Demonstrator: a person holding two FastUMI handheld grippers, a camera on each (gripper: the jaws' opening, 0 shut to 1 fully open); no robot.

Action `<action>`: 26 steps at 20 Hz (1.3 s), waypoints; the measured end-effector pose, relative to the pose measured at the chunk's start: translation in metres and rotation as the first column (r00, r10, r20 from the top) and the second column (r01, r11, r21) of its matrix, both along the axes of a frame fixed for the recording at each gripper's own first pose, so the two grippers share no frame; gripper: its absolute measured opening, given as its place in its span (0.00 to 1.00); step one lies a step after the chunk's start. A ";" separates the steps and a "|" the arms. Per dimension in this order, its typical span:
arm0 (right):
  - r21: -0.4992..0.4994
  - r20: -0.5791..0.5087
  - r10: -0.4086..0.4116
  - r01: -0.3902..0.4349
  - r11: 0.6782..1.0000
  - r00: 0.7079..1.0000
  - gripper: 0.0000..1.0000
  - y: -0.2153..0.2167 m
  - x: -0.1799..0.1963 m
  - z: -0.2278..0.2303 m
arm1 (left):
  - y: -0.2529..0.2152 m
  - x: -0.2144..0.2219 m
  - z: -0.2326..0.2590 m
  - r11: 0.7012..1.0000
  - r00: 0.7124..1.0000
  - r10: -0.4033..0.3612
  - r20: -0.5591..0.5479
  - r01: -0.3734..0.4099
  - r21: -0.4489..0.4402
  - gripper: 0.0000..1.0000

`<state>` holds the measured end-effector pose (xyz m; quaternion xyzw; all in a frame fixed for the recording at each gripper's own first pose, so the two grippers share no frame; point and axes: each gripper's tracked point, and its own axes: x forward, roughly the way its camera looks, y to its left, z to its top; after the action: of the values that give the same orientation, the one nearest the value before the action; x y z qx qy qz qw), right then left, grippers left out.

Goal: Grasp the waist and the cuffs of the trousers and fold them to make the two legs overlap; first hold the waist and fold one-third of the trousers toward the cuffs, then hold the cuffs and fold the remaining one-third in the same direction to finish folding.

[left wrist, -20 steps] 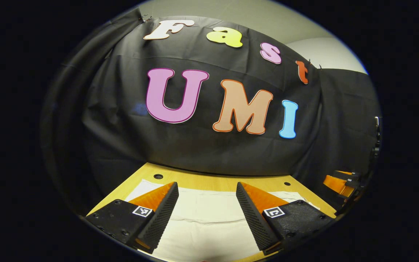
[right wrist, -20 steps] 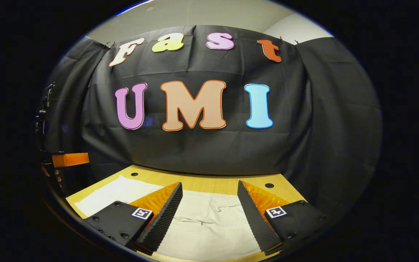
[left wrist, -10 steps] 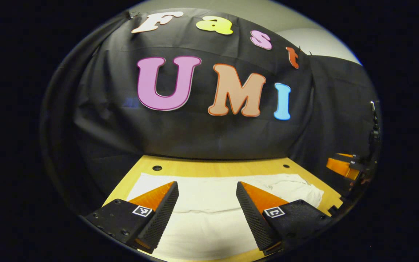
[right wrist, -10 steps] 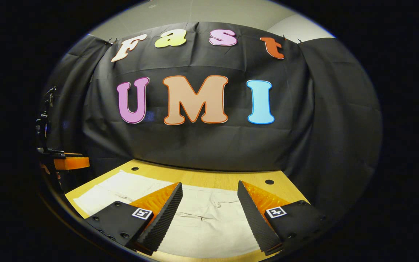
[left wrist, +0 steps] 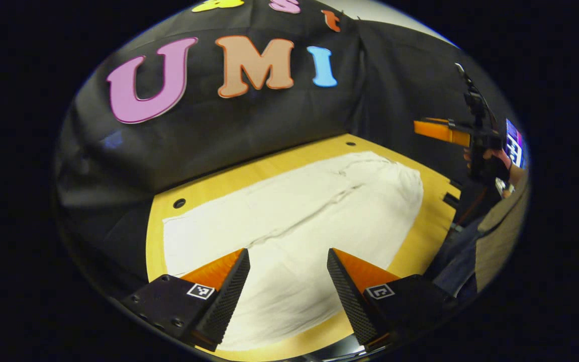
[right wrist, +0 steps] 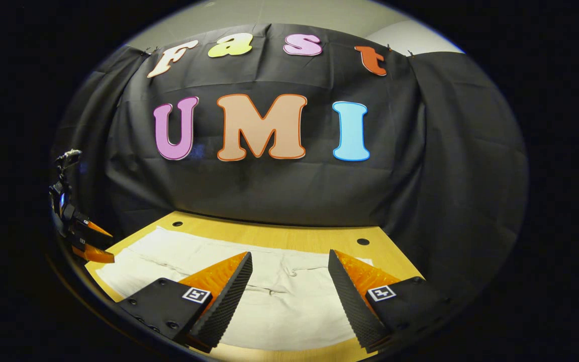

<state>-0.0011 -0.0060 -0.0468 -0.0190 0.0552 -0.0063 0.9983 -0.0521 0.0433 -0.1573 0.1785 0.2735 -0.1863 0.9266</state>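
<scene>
The left gripper [left wrist: 288, 281] has swung rightward; both grippers' fingers gape, empty, over one pair of trousers [left wrist: 294, 221]

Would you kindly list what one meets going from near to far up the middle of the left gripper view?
Left claw → trousers → bare strip of table → black booth wall.

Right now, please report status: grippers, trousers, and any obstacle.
Left hand-held gripper open, right hand-held gripper open, both above cloth. Trousers flat on table, unfolded. Nothing in the way.
</scene>
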 end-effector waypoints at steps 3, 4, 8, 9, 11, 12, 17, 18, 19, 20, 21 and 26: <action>0.003 -0.026 -0.007 0.007 1.000 1.000 0.97 0.000 -0.002 -0.011 | 0.010 -0.027 -0.038 0.993 0.977 -0.099 -0.191 0.109 0.044 0.93; 0.002 -0.033 -0.008 0.008 1.000 0.999 0.97 0.001 -0.002 -0.014 | 0.015 -0.035 -0.049 0.988 0.962 -0.125 -0.243 0.143 0.054 0.93; 0.002 -0.061 -0.023 0.024 1.000 0.998 0.98 0.000 -0.004 -0.024 | 0.035 -0.065 -0.091 0.969 0.895 -0.167 -0.413 0.226 0.099 0.94; -0.001 -0.068 -0.025 0.025 1.000 0.997 0.98 0.000 -0.005 -0.026 | 0.041 -0.072 -0.100 0.961 0.877 -0.173 -0.449 0.250 0.117 0.93; -0.014 -0.078 -0.029 0.028 1.000 0.997 0.98 -0.001 -0.006 -0.028 | 0.060 -0.082 -0.118 0.938 0.842 -0.177 -0.509 0.302 0.173 0.91; -0.022 -0.084 -0.031 0.029 0.999 0.996 0.98 -0.002 -0.006 -0.030 | 0.068 -0.089 -0.124 0.926 0.825 -0.177 -0.536 0.325 0.194 0.90; -0.044 -0.105 -0.041 0.037 0.998 0.994 0.97 -0.008 -0.006 -0.036 | 0.111 -0.107 -0.150 0.865 0.765 -0.144 -0.628 0.405 0.295 0.85; -0.043 -0.109 -0.043 0.038 0.998 0.993 0.97 -0.008 -0.006 -0.036 | 0.116 -0.110 -0.154 0.861 0.756 -0.139 -0.640 0.411 0.299 0.84; -0.042 -0.115 -0.045 0.040 0.998 0.992 0.98 -0.009 -0.006 -0.038 | 0.119 -0.112 -0.156 0.861 0.750 -0.133 -0.649 0.411 0.300 0.84; -0.043 -0.122 -0.047 0.042 0.998 0.991 0.97 -0.010 -0.005 -0.040 | 0.121 -0.111 -0.159 0.863 0.745 -0.127 -0.655 0.408 0.297 0.82; -0.044 -0.128 -0.049 0.044 0.998 0.991 0.98 -0.011 -0.005 -0.042 | 0.123 -0.111 -0.161 0.865 0.744 -0.120 -0.657 0.403 0.299 0.80; -0.054 -0.147 -0.047 0.039 0.998 0.988 0.98 -0.016 0.002 -0.049 | 0.129 -0.103 -0.165 0.854 0.748 -0.111 -0.654 0.409 0.322 0.71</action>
<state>0.0014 -0.0224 -0.0953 -0.0436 0.1293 -0.0277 0.9903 -0.1555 0.1719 -0.3219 0.3530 0.5656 -0.2970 0.6836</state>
